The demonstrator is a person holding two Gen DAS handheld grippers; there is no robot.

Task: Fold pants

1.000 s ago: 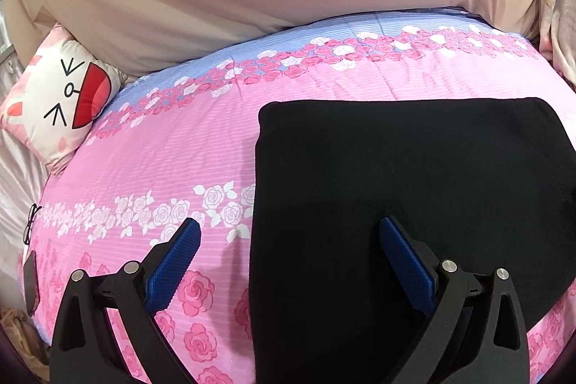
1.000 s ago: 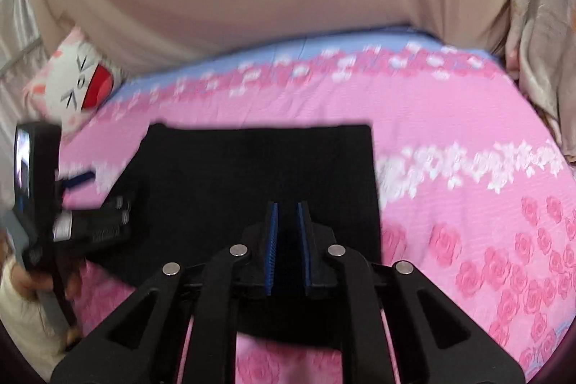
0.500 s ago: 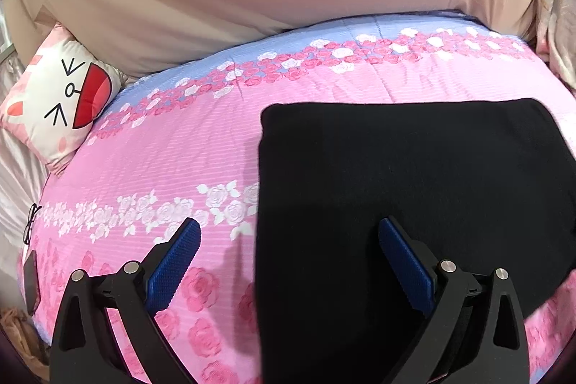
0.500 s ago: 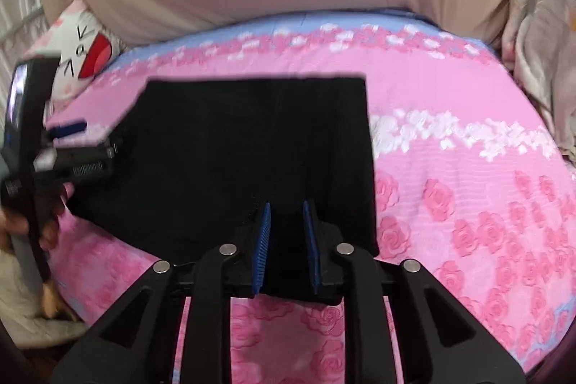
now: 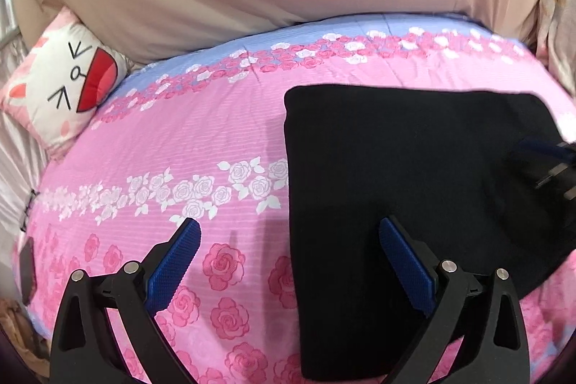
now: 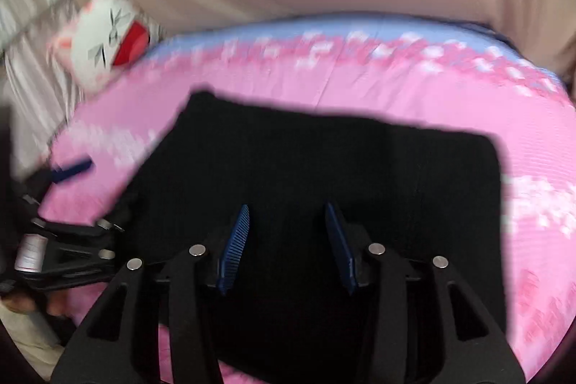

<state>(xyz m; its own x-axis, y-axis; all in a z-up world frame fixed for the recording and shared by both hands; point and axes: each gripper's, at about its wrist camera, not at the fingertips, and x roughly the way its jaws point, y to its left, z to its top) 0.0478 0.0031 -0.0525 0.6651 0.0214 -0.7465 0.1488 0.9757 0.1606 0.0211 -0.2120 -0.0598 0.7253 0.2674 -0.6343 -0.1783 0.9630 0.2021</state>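
right gripper [image 6: 286, 222] just opened over folded pants [image 6: 324, 189]

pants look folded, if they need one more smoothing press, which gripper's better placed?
Right, probably. The right gripper, jaws just opened and empty, sits over the middle of the black pants. The left gripper straddles their left edge, half over the bedspread.

The left gripper [image 5: 288, 242] has two black frame arms with silver round screws behind the fingers, and blue ridged pads [image 5: 176, 254] on the inner faces. The right gripper [image 6: 286, 229] has the same black frame, silver screws and blue pads [image 6: 235, 247].
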